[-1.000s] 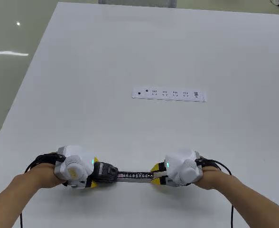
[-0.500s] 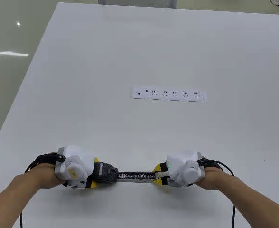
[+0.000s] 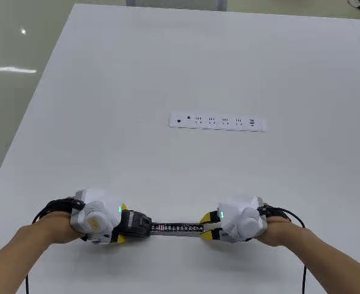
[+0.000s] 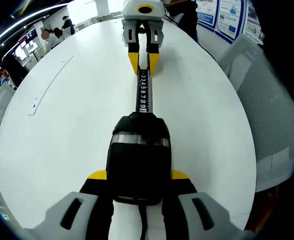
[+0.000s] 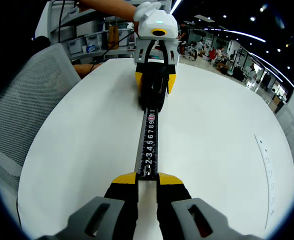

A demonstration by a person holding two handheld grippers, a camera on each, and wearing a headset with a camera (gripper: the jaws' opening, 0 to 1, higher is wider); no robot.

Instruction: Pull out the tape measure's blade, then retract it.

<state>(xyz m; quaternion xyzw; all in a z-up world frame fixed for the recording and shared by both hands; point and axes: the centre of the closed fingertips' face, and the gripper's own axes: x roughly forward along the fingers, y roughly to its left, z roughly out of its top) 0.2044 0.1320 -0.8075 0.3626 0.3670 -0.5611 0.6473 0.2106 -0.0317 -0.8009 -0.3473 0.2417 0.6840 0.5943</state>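
The black tape measure case lies low on the white table near its front edge, and my left gripper is shut on it. Its blade, white with black numbers, stretches to the right over the table. My right gripper is shut on the blade's tip. In the right gripper view the case lies far along the blade, held by the left gripper. The right gripper faces me in the left gripper view.
A white power strip lies flat in the middle of the table, well beyond both grippers. A grey mesh chair stands by the table's edge. People and shelves are in the background.
My right gripper has moved a little to the right with the blade's tip, so more blade shows. The left gripper and the case have stayed in place.
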